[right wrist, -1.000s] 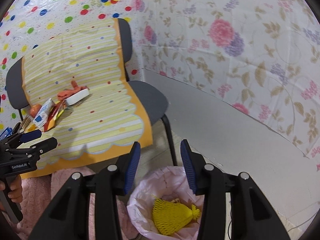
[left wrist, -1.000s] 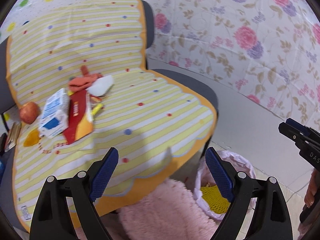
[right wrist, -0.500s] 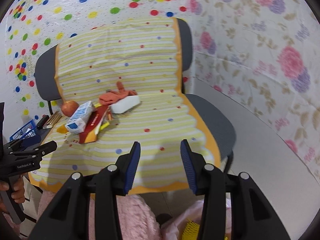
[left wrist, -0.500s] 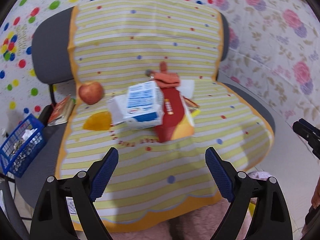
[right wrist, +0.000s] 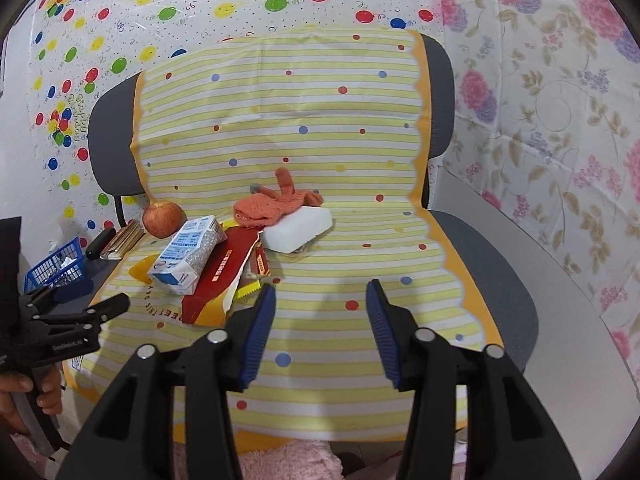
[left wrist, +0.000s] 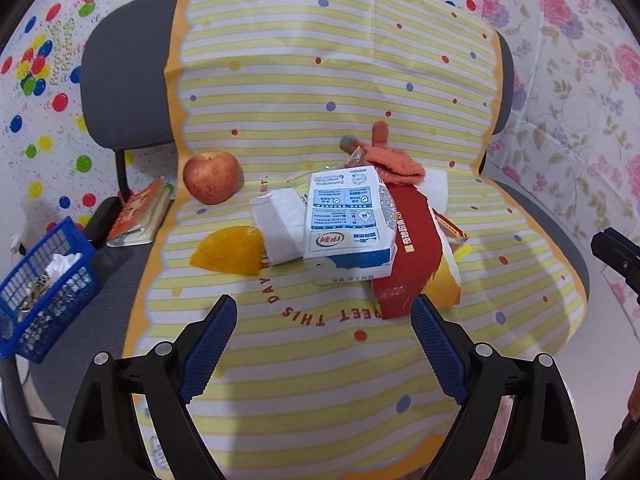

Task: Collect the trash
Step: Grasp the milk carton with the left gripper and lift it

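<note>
Blue plastic basket (left wrist: 44, 276), left of the chair (left wrist: 128, 68), is holding crumpled white and silvery scraps. On the seat's striped cloth (left wrist: 320, 360), a white-and-blue milk carton (left wrist: 348, 224) is lying across a glossy red wrapper (left wrist: 412, 252), just ahead of the left gripper (left wrist: 324, 344), gaping wide and empty. The right gripper (right wrist: 320, 328), its jaws just widening with nothing between, is hanging right of the carton.

Grey chair (right wrist: 486, 268) (striped cover (right wrist: 304, 120)), floral wall sheet (right wrist: 560, 112), balloon-print backdrop (right wrist: 120, 12)

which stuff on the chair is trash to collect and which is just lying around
Likely trash:
- milk carton
- red snack bag
- orange peel
- white paper

Likely just lying about:
- apple
- orange glove
- white block
- blue basket
- book
</note>
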A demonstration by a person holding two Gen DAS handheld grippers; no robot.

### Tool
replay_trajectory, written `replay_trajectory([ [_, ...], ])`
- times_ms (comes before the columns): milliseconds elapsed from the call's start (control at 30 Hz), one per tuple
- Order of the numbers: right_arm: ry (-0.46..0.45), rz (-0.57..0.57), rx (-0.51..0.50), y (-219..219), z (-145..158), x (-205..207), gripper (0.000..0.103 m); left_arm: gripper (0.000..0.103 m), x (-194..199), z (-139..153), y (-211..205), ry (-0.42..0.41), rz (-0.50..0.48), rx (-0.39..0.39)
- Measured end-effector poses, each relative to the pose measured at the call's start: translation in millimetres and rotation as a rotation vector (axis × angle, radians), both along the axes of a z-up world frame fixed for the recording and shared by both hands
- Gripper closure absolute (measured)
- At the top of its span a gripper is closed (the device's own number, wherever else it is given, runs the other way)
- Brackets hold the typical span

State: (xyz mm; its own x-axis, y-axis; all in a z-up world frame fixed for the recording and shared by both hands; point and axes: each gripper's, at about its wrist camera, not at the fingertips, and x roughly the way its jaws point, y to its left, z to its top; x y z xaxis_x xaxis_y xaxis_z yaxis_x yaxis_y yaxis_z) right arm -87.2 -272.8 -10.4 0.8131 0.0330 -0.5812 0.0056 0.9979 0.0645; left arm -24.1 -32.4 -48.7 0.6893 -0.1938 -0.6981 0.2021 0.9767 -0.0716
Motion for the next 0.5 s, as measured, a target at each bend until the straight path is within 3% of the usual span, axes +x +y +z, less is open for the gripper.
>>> replay_trajectory([
  [500,0.055,-0.002,0.015,-8,-15,40,0.039,0.016,70,-32,-30,0.026,-0.024,-0.035],
])
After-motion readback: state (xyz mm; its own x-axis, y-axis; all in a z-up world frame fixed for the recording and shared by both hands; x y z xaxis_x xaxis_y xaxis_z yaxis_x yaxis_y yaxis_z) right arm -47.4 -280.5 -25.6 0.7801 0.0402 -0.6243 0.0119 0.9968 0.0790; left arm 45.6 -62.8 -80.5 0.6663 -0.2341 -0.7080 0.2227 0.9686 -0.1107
